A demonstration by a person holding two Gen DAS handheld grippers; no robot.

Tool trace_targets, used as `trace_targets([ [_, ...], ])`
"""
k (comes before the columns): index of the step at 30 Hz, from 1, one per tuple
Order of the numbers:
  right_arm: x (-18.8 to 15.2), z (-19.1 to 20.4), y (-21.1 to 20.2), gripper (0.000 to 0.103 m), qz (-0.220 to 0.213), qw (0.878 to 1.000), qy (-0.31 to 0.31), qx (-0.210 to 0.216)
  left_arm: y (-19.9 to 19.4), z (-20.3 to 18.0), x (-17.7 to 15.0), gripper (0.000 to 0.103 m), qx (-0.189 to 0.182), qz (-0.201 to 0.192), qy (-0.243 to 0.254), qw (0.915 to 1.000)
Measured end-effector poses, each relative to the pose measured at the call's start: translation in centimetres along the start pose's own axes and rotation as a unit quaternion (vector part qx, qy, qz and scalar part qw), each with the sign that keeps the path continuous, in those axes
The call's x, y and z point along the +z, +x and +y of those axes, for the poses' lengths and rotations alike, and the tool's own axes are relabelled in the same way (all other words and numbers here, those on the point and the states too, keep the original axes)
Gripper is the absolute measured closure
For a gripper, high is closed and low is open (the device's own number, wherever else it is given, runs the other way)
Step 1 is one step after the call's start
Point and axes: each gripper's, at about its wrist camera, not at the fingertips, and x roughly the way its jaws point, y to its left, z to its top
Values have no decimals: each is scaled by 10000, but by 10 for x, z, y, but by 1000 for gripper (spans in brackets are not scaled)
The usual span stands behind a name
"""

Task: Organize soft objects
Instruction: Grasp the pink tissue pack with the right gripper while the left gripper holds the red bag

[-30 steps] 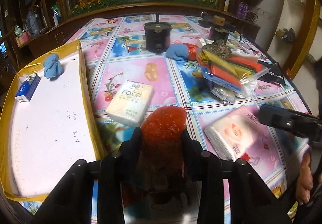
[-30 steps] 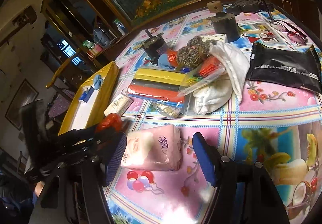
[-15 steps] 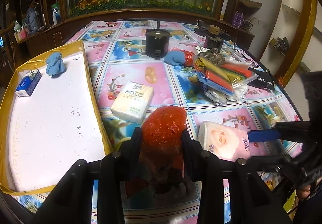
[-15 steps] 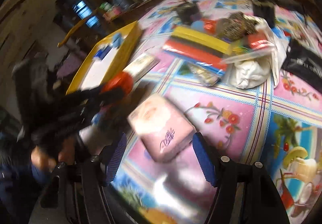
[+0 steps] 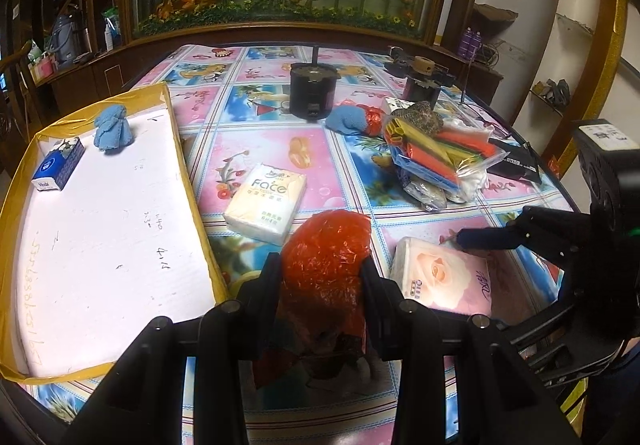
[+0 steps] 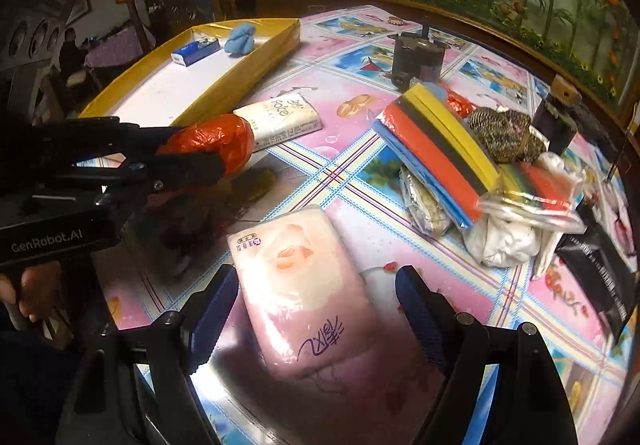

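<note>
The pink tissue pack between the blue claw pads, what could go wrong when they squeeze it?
1. The right claw is closing around the pink tissue pack, which lies slanted between the pads, so it might twist or slip out.
2. The left claw, clamped on the red plastic bundle, sits close by; the two claws could bump.

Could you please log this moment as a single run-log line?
left tongs: shut on red bag | right tongs: closing around pink tissue pack, not yet gripping | tray: blue cloth, blue box
</note>
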Motion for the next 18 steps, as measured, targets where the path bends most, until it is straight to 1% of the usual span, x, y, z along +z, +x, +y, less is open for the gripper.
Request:
trace_targets([
  [1,-1,-6,-3,39,-47,9999,141,-26,1,-1,0,66,-23,-9,10,10000],
  [4,-5,-14,-11,42,-246,9986,454,-140,4,-6,2,66,-83,-31,22,10000],
  [5,-6,-20,-15,42,-378,9972,618,-188,5,-9,3,66,-89,-43,48,9999],
  [8,-9,-28,-27,42,-684,9909,1046,-502,9,-19,7,66,7,-154,144,9998],
  [10,-11,-32,-34,42,-967,9841,1364,-594,10,-24,10,66,-16,-216,151,9997],
  [11,-12,-34,-38,42,-1109,9804,1508,-619,10,-26,10,66,41,-293,150,9994],
  [13,-14,-38,-42,42,-1257,9747,1740,-615,10,-31,10,66,298,-485,237,9981],
  [15,-17,-44,-45,42,-1383,9678,2043,-504,10,-33,8,66,468,-591,261,9968],
  [17,-17,-45,-44,42,-1355,9666,2119,-492,6,-33,8,66,537,-749,267,9954],
  [18,-17,-46,-44,42,-1345,9664,2135,-495,6,-33,7,66,576,-764,272,9950],
])
